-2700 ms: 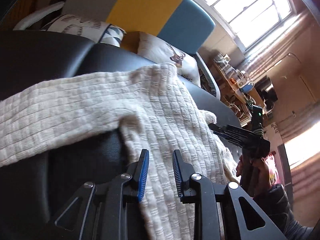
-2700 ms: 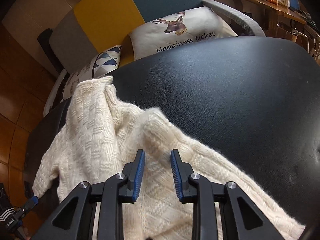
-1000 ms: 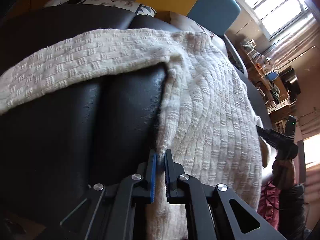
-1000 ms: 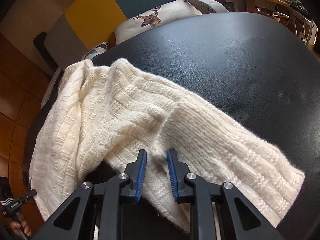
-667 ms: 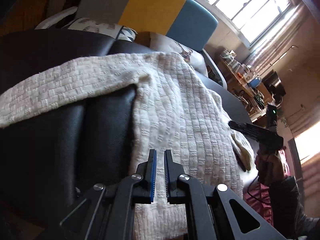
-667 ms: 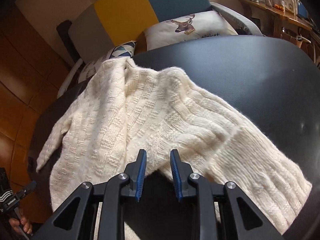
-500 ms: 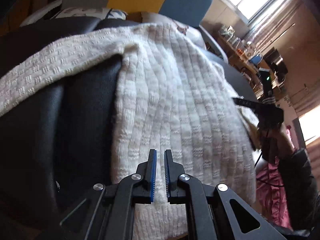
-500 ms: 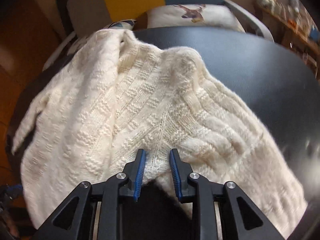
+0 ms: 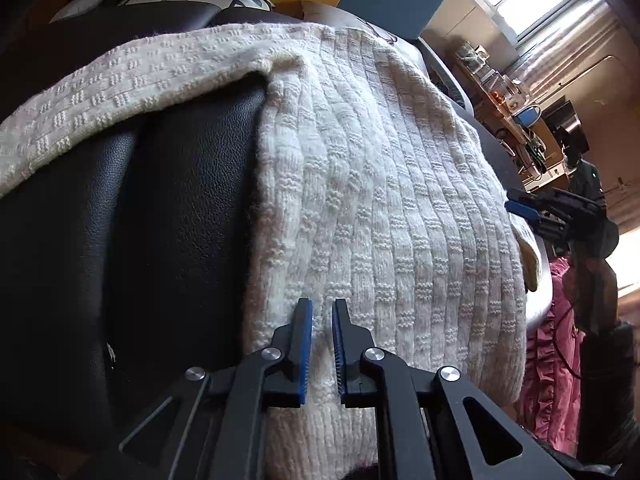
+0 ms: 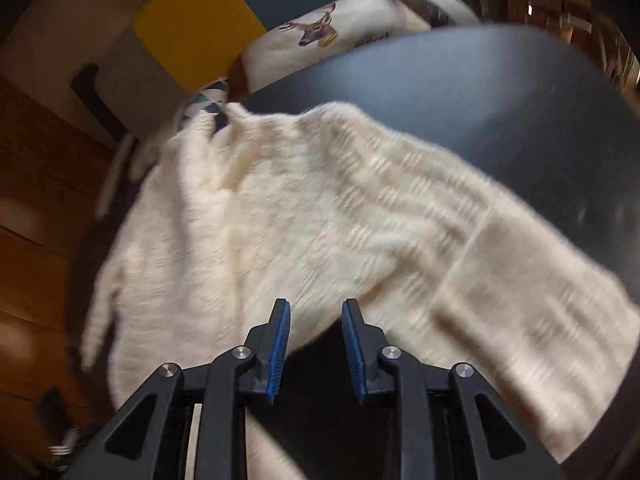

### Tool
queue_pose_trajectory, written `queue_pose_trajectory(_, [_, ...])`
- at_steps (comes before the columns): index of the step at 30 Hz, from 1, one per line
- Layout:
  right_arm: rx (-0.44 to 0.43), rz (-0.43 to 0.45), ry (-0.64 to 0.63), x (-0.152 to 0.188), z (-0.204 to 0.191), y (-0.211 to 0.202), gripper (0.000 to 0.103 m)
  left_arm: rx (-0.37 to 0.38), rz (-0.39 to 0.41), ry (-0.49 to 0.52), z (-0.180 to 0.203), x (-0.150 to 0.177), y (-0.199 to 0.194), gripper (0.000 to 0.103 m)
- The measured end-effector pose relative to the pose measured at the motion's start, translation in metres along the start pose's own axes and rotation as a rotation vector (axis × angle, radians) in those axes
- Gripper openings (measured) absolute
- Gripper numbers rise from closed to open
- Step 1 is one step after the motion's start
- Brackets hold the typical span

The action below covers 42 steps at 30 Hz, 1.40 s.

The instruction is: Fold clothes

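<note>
though spread flat over the black counter (image 9: 160, 208) with both sleeves out sideways, cream sweater (image 9: 380, 208) shows no fold. left gripper (image 9: 319, 344) nearly closed above the hem, pinching nothing; right gripper (image 10: 316, 346) spread, empty.

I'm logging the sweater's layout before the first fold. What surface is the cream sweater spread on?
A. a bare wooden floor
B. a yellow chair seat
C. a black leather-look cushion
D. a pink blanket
C: the cream sweater lies over a black leather-look cushion, whose dark surface also shows beyond the sweater in the right wrist view.
</note>
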State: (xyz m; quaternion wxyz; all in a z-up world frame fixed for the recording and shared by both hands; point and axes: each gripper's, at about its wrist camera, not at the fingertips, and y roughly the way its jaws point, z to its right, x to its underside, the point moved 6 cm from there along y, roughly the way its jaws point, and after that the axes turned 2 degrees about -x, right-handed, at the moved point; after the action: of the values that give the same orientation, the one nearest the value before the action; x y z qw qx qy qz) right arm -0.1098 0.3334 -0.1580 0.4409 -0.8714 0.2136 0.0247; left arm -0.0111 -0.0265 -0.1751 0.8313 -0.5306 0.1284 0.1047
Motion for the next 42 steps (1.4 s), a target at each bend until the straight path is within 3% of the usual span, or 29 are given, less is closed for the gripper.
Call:
queue_pose_trajectory(1, [-0.078,-0.024,0.032,0.015,0.001,-0.002,0.027,0.002,-0.001,0.001,0.000,0.000,0.001,0.015])
queue_pose_trajectory(5, [-0.124,0.010,0.131,0.041,0.017,0.001,0.029,0.011,-0.004,0.005,0.002,0.000,0.004,0.017])
queue_pose_trajectory(8, [-0.191,0.071,0.228,0.035,0.024,0.011,0.029,0.020,-0.007,-0.004,0.002,0.001,0.005,0.019])
queue_pose_trajectory(13, [-0.093,0.115,0.251,0.017,0.022,0.032,0.029,0.035,-0.008,-0.011,0.001,0.002,0.006,0.021])
queue_pose_trajectory(15, [-0.029,0.100,0.150,0.014,0.016,0.036,0.029,0.042,-0.005,-0.009,0.001,0.002,0.006,0.022])
queue_pose_trajectory(17, [0.055,0.095,0.055,0.013,0.010,0.034,0.014,0.047,-0.005,-0.006,0.000,0.003,0.006,0.022])
queue_pose_trajectory(18, [0.108,0.096,0.006,0.012,0.007,0.033,0.013,0.049,-0.006,-0.007,0.000,0.003,0.006,0.022])
queue_pose_trajectory(23, [0.664,0.146,-0.557,-0.001,-0.033,0.020,0.002,0.064,-0.012,-0.019,-0.001,0.003,0.006,0.022])
queue_pose_trajectory(25, [0.731,0.085,-0.535,-0.017,-0.012,0.020,0.002,0.071,-0.014,-0.024,-0.002,0.003,0.006,0.022])
queue_pose_trajectory(28, [0.560,0.101,-0.339,-0.031,0.011,-0.001,0.005,0.080,-0.018,-0.031,-0.003,0.003,0.006,0.022])
queue_pose_trajectory(30, [0.275,0.114,-0.145,-0.025,0.019,-0.019,0.006,0.086,-0.021,-0.036,-0.003,0.003,0.006,0.022])
queue_pose_trajectory(34, [-0.005,0.037,0.095,0.013,0.034,-0.011,0.021,0.091,-0.031,-0.036,-0.002,0.002,0.007,0.025])
queue_pose_trajectory(37, [-0.092,0.024,0.225,0.033,0.043,0.009,0.021,0.090,-0.032,-0.024,0.001,0.002,0.007,0.028])
queue_pose_trajectory(42, [-0.246,0.090,0.329,0.034,0.044,0.033,0.030,0.098,-0.028,-0.036,0.000,0.001,0.007,0.030])
